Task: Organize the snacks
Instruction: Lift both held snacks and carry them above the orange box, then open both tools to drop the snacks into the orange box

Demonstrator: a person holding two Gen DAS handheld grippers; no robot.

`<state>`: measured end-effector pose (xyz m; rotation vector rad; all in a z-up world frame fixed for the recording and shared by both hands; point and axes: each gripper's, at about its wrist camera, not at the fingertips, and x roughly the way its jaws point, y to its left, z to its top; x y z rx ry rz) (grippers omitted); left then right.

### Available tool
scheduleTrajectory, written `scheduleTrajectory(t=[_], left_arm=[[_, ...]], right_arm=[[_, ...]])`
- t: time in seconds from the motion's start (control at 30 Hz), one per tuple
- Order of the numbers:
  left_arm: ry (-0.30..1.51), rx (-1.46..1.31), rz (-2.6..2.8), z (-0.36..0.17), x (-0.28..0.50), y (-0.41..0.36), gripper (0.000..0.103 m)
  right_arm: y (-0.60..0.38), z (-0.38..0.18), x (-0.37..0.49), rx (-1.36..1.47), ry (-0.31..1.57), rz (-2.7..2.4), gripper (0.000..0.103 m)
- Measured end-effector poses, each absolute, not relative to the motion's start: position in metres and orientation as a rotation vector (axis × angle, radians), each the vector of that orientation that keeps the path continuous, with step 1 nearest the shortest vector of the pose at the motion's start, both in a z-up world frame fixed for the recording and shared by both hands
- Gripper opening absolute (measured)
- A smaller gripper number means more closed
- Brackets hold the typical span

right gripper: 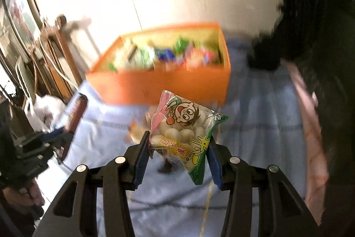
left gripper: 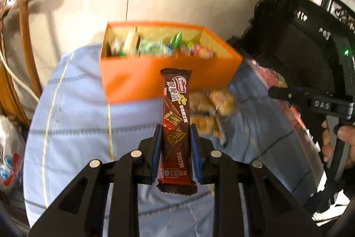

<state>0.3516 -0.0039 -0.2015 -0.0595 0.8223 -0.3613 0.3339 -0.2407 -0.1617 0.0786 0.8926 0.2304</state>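
Observation:
My left gripper (left gripper: pixel 175 128) is shut on a dark brown chocolate wafer bar (left gripper: pixel 176 103), held upright above the blue tablecloth (left gripper: pixel 77 137). Beyond it stands an orange box (left gripper: pixel 155 72) with several wrapped snacks inside. My right gripper (right gripper: pixel 178 137) is shut on a clear snack bag (right gripper: pixel 186 128) of white balls with a cartoon face and a green edge. The same orange box (right gripper: pixel 168 83) lies ahead of it. The other gripper with the chocolate bar (right gripper: pixel 75 112) shows blurred at the left of the right wrist view. The right gripper's finger (left gripper: pixel 286 92) pokes in at the right of the left wrist view.
Several yellow-wrapped snacks (left gripper: pixel 213 108) lie on the cloth in front of the box, some partly hidden behind the held bag (right gripper: pixel 136 130). A wooden chair (left gripper: pixel 15 59) stands at the left. Dark carved furniture (left gripper: pixel 288 37) is at the right. A person's hand (left gripper: pixel 341 141) holds the right gripper.

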Motion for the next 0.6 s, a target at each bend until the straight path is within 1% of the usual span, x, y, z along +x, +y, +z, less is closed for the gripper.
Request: scheduleTrajectory(t=[0.27,0.47,0.5,0.53,0.57,0.6], left_arm=[[0.67,-0.028,-0.36,-0.126,0.42,-0.015,0.023],[0.621,0.005,-0.308,-0.083,0.484,-0.026,0.024],[0.64,0.017,-0.281,-0.082,0.502,-0.029,0.03],[0.662,0.014,-0.258,-0.083,0.515,-0.03,0.044],[0.691,-0.011,-0.217,-0.088,0.532,-0.026,0.088],[0.704,-0.033,-0.193,-0.091,0.539,-0.022,0.098]], right_arm=[[-0.229,-0.074,0.392,0.024,0.743,0.26,0.048],[-0.213,-0.02,0.456,-0.043,0.648,0.261,0.048],[-0.211,-0.015,0.468,-0.047,0.641,0.264,0.049],[-0.21,-0.015,0.483,-0.048,0.647,0.268,0.054],[-0.209,-0.017,0.496,-0.042,0.67,0.262,0.058],[-0.212,-0.022,0.507,-0.033,0.701,0.252,0.067]])
